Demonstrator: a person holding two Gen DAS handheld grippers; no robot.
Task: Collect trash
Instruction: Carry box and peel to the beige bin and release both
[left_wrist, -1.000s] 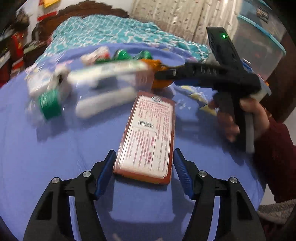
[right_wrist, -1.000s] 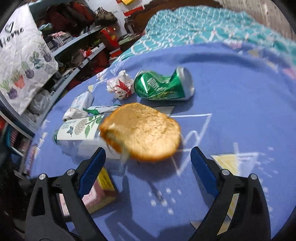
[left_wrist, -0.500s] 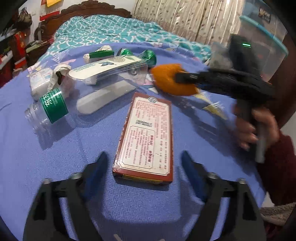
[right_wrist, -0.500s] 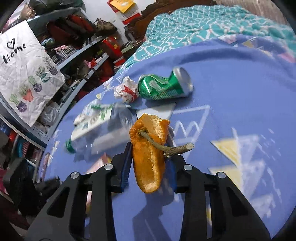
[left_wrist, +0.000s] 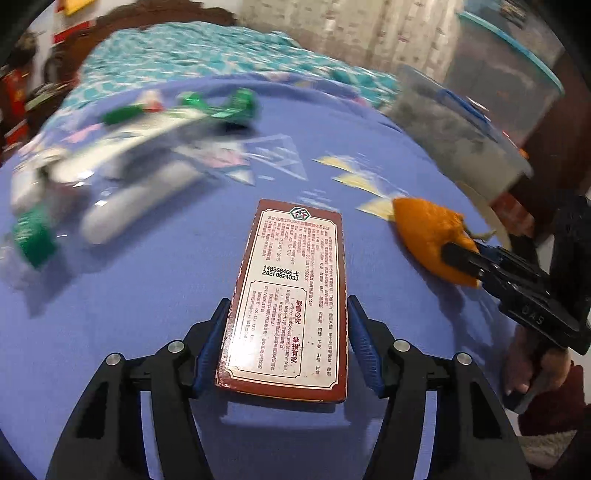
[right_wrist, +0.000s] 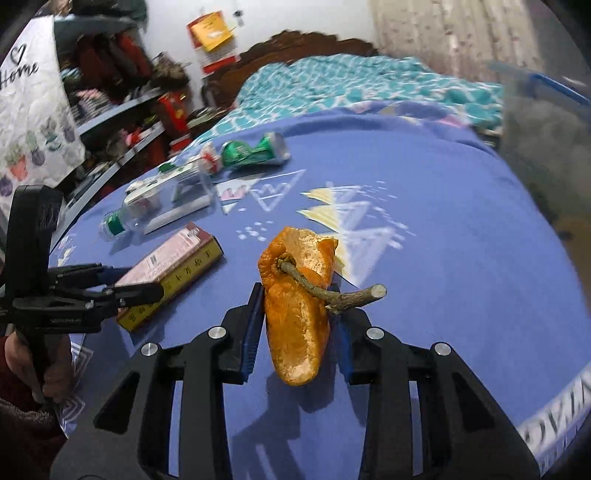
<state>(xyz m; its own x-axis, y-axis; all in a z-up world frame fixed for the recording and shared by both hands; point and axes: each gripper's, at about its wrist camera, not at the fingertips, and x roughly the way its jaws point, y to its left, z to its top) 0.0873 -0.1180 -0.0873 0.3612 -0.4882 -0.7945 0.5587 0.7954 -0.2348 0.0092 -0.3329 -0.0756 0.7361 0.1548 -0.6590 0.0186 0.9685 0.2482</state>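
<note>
My left gripper (left_wrist: 288, 332) is shut on a flat red-brown box (left_wrist: 291, 295) with a white printed label, which lies on the blue tablecloth (left_wrist: 129, 295). It also shows in the right wrist view (right_wrist: 173, 266). My right gripper (right_wrist: 297, 321) is shut on an orange peel (right_wrist: 295, 306) with a woody stem and holds it above the cloth. The peel also shows in the left wrist view (left_wrist: 432, 236), at the right of the box.
A clear plastic bottle (right_wrist: 159, 199) with a green band, a crushed green can (right_wrist: 255, 151) and a crumpled wrapper (right_wrist: 208, 157) lie at the far left. A clear plastic bin (left_wrist: 476, 122) with a blue rim stands at the right.
My left gripper has moved forward and closed on the box. My right gripper has carried the peel to the right, away from the bottle and can, toward the bin.
</note>
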